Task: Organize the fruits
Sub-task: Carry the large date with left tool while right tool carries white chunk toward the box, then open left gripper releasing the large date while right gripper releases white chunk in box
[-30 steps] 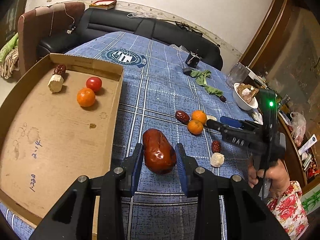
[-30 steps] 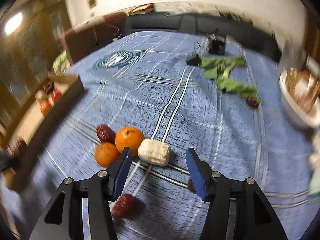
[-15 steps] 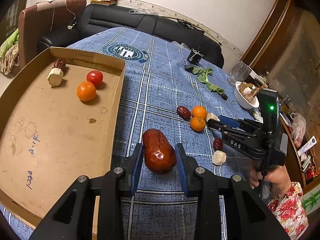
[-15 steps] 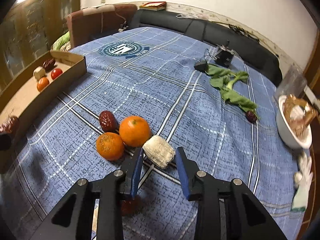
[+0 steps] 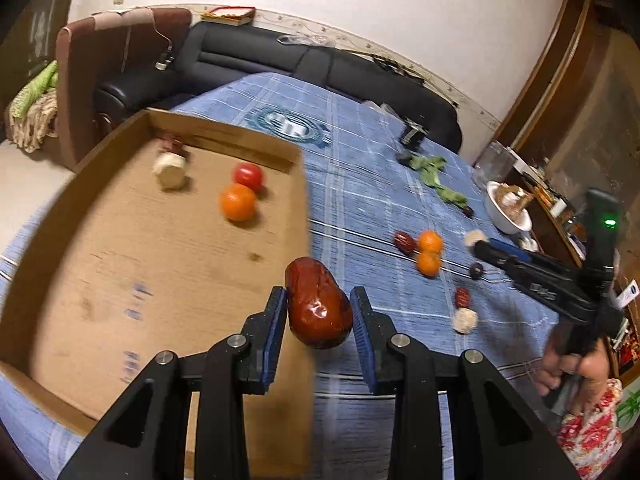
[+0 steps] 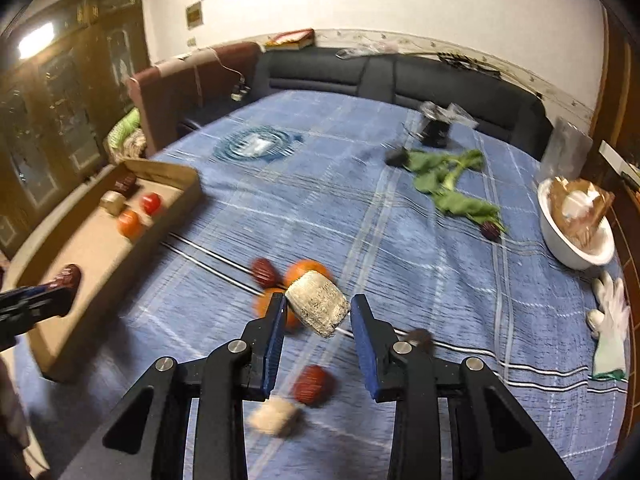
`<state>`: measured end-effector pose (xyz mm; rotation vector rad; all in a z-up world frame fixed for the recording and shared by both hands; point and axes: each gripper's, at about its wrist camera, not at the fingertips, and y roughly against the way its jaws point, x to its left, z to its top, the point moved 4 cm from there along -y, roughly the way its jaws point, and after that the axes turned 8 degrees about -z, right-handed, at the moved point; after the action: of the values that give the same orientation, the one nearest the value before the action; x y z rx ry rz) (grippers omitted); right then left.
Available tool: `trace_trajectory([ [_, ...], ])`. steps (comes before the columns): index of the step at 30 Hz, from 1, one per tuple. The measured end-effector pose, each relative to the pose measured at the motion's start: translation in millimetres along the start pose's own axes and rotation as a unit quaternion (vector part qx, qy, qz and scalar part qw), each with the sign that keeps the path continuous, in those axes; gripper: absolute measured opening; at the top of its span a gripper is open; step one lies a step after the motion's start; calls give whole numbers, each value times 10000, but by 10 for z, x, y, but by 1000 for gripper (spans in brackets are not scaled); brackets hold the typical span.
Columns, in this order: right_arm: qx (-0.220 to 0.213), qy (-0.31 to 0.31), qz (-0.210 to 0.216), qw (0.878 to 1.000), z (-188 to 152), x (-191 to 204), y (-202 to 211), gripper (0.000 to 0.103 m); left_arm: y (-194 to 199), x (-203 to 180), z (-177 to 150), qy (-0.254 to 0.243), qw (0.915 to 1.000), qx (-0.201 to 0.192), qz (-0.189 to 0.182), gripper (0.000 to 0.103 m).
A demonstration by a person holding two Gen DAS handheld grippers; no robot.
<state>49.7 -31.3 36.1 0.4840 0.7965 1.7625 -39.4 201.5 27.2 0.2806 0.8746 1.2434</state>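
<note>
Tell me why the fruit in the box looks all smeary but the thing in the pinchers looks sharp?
Left wrist view: the cardboard box and its orange are motion-blurred, while the red date in the left gripper stays crisp. Right wrist view: the blue cloth streaks, the white chunk stays sharper.

The right gripper bears pale lettering on its black body, too blurred to read; the cardboard tray shows smeared blue marks.

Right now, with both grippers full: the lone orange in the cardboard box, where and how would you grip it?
Grip the orange across its middle, coming from above. It is round, so any width serves, but the red tomato touches its far side; set the fingers left and right, where the cardboard box floor is bare.
</note>
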Motion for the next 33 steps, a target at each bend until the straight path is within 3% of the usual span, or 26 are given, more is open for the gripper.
trace_trajectory([
  [6, -144, 53, 698, 9974, 233, 586, 143, 36, 93, 450, 300, -166, 9981, 160, 573, 31],
  [12, 61, 250, 1393, 9899, 421, 1345, -37, 36, -34, 876, 619, -133, 9937, 455, 1013, 32],
  [20, 324, 783, 1438, 9860, 430, 2056, -418, 37, -337, 1244, 745, 144, 9885, 902, 1207, 32],
  [27, 528, 918, 1362, 9850, 373, 2315, -710, 37, -330, 1344, 797, 250, 9889, 825, 1209, 32],
  [33, 441, 946, 1222, 9870, 386, 2390, -737, 38, -242, 1354, 804, 349, 9911, 684, 1088, 44],
])
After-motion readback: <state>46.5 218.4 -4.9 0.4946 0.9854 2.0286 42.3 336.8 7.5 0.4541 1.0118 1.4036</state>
